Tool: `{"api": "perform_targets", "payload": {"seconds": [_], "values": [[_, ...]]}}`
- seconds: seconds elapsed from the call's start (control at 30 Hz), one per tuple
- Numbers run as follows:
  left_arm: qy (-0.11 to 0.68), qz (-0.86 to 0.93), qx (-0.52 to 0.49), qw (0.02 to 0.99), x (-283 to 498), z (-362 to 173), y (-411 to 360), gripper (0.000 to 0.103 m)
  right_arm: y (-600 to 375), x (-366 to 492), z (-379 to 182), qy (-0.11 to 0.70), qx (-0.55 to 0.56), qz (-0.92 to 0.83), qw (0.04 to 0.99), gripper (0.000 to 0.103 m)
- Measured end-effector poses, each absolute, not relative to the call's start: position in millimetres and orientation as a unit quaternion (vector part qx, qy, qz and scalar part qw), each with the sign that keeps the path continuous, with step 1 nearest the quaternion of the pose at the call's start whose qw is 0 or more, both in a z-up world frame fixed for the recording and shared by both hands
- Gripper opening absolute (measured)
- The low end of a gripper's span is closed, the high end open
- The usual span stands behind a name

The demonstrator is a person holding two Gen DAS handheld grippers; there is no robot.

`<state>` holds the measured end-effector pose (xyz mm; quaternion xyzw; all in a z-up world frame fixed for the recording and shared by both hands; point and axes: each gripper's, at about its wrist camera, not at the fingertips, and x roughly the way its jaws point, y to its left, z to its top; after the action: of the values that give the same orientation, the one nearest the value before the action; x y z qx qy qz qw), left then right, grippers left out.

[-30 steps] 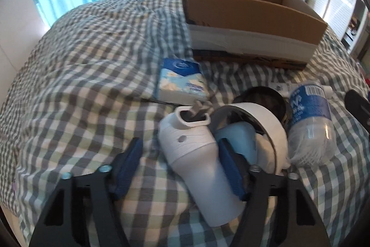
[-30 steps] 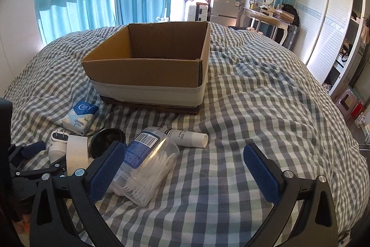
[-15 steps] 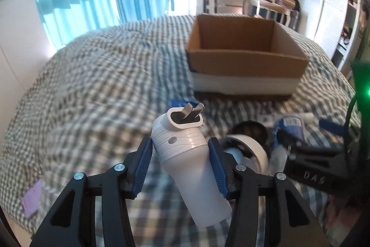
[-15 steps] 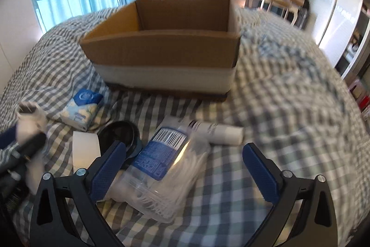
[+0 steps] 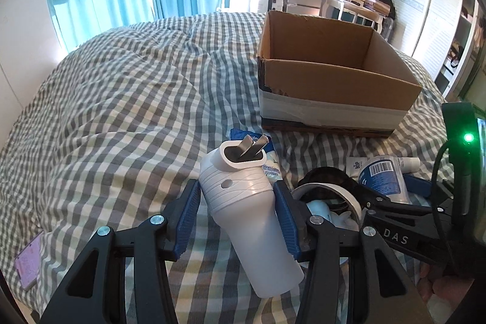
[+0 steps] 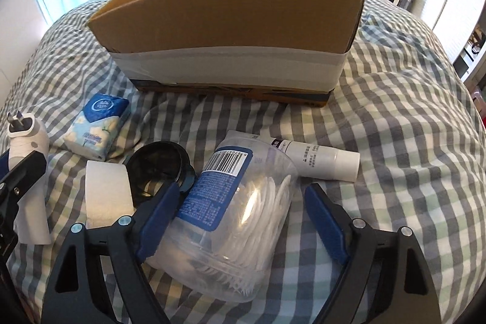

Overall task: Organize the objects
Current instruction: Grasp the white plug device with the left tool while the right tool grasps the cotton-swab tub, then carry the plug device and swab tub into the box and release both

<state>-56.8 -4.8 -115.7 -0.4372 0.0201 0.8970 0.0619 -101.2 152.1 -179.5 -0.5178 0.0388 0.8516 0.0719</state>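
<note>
The left gripper [image 5: 237, 214] now lifts the clamped plug [image 5: 243, 196]; the right gripper [image 6: 240, 208] closes in, jaws wide around the jar [image 6: 234, 202]. Next, I judge: carry the plug over the box [image 5: 331, 87].

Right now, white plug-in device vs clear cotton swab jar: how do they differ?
The white plug-in device is opaque, with metal prongs at its top end; the cotton swab jar is clear, with a blue barcode label. The device is clamped in the left claw and points up; the jar lies on its side on the checked bedspread, inside the open right claw. Both are outside the cardboard box.
</note>
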Motion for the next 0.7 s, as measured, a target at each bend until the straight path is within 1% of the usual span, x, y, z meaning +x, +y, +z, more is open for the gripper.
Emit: {"api": "perform_targets", "payload": {"seconds": [0.1,0.13,0.17,0.3,0.4,0.7], "values": [[0.014,0.897,-0.437,0.068,-61.8,-117.3,-7.6,0.050,155.5,-106.4,-182.2,0.047,-0.526,0.846,0.071,0.084],[0.012,0.897,-0.436,0.070,-62.6,-117.5,-7.8,0.050,155.7,-105.8,-181.8,0.048,-0.527,0.846,0.069,0.082],[0.011,0.897,-0.435,0.072,-62.7,-117.3,-8.2,0.050,155.4,-103.4,-179.9,0.054,-0.524,0.848,0.060,0.072],[0.009,0.898,-0.432,0.076,-63.5,-115.9,-10.0,0.050,148.9,-93.9,-173.7,0.038,-0.516,0.854,0.055,0.069],[0.008,0.900,-0.429,0.076,-62.0,-113.6,-11.2,0.050,150.4,-87.1,-165.7,0.043,-0.504,0.861,0.055,0.068],[0.015,0.906,-0.415,0.077,-52.3,-97.5,-6.6,0.050,146.3,-64.5,-123.8,0.029,-0.452,0.890,0.045,0.065]]}}
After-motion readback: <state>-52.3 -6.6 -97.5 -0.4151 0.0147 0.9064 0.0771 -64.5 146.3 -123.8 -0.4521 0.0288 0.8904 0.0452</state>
